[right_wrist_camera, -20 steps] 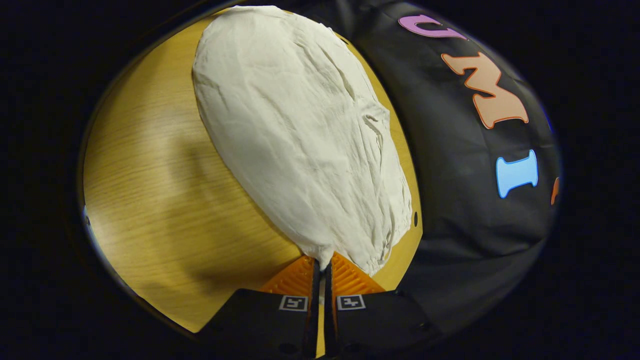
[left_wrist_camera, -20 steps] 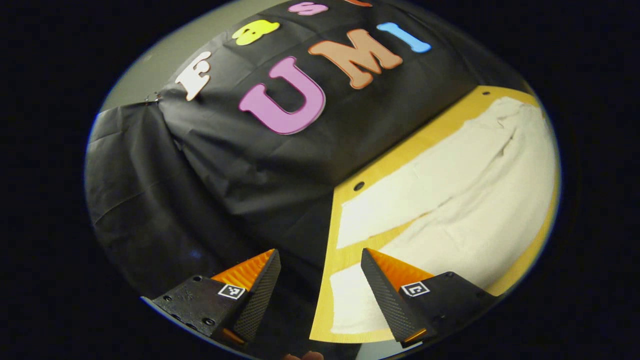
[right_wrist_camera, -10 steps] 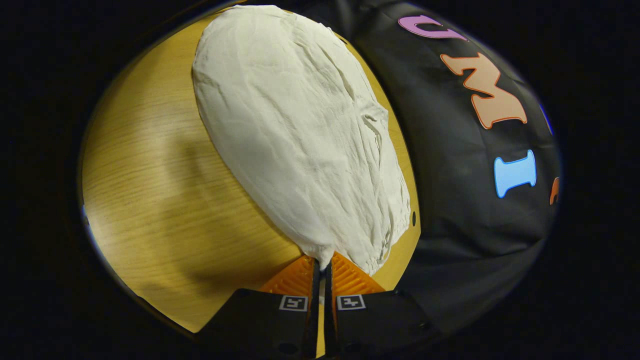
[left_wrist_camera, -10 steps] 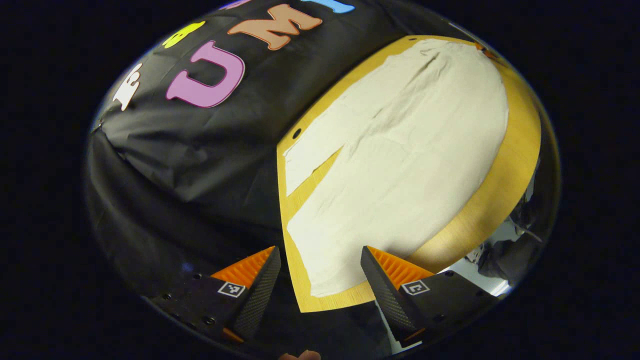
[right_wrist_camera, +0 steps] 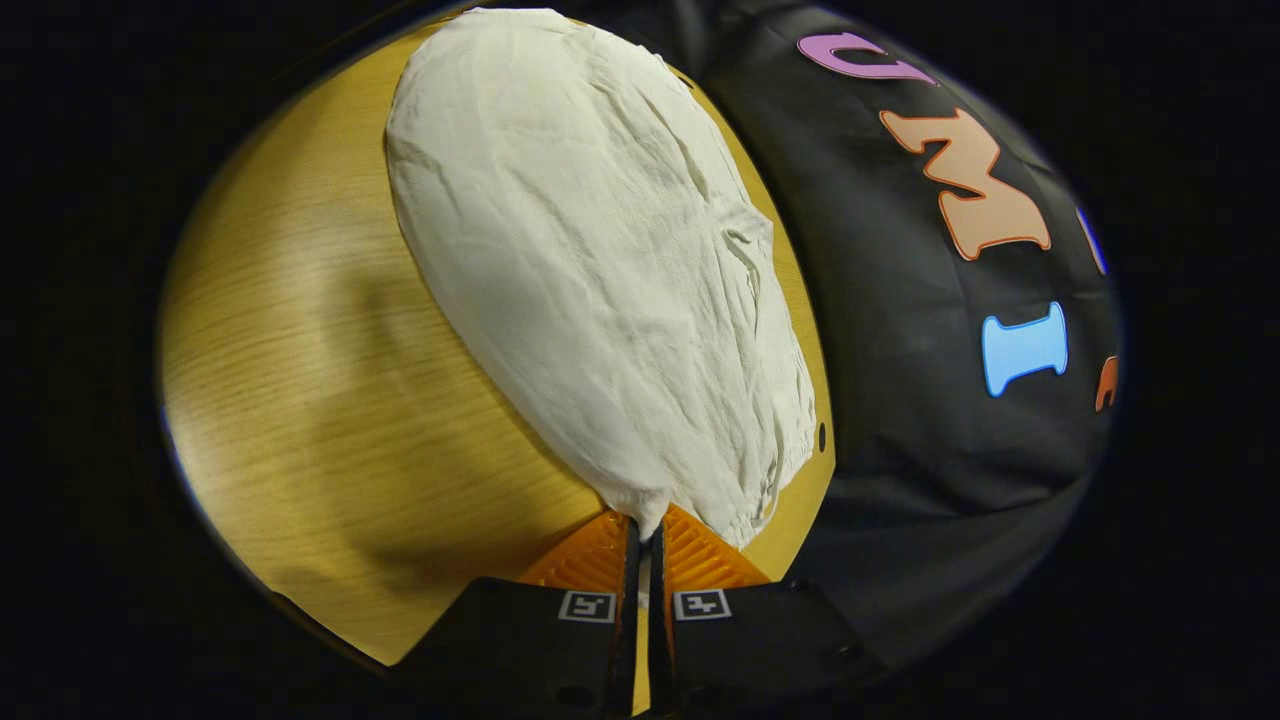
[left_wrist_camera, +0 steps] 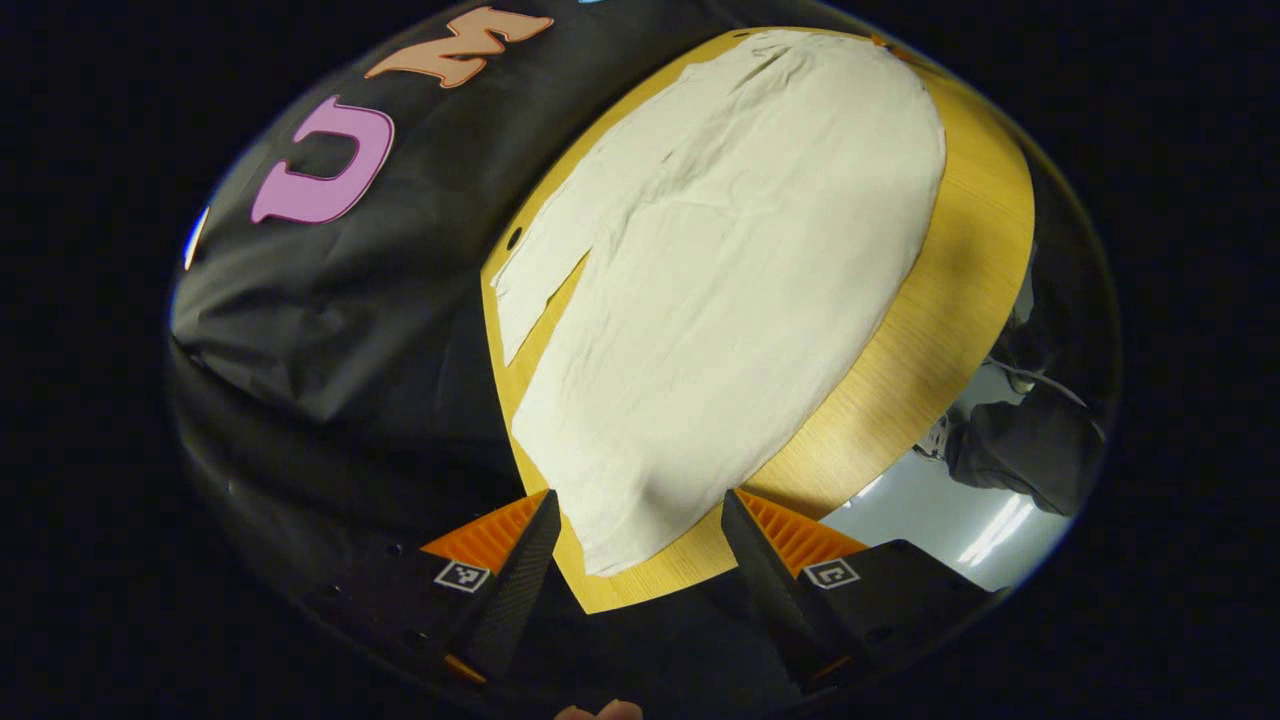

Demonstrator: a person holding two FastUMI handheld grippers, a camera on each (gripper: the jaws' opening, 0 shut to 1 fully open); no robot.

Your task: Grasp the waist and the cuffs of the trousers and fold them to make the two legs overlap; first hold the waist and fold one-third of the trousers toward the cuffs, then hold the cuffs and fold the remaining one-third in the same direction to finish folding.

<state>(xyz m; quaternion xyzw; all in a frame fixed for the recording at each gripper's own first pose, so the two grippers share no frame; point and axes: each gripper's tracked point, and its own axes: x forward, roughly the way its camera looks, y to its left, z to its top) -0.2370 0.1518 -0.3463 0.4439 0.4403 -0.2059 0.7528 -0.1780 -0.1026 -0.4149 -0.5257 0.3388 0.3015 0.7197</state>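
Pinching the near corner of the white trousers (right_wrist_camera: 600, 270), the right gripper (right_wrist_camera: 645, 535) has its jaws closed; the left gripper (left_wrist_camera: 638, 520) hangs open over the bench (left_wrist_camera: 960, 260).

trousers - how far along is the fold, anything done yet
Nothing is folded: the trousers lie flat on the table with both legs side by side. In hand: the right gripper is shut on the waist corner, while the left gripper is open around the nearer leg's cuff. Left: grasp, overlap the legs, both third-folds.

Wood table (left_wrist_camera: 975, 260), grey floor (left_wrist_camera: 920, 520).
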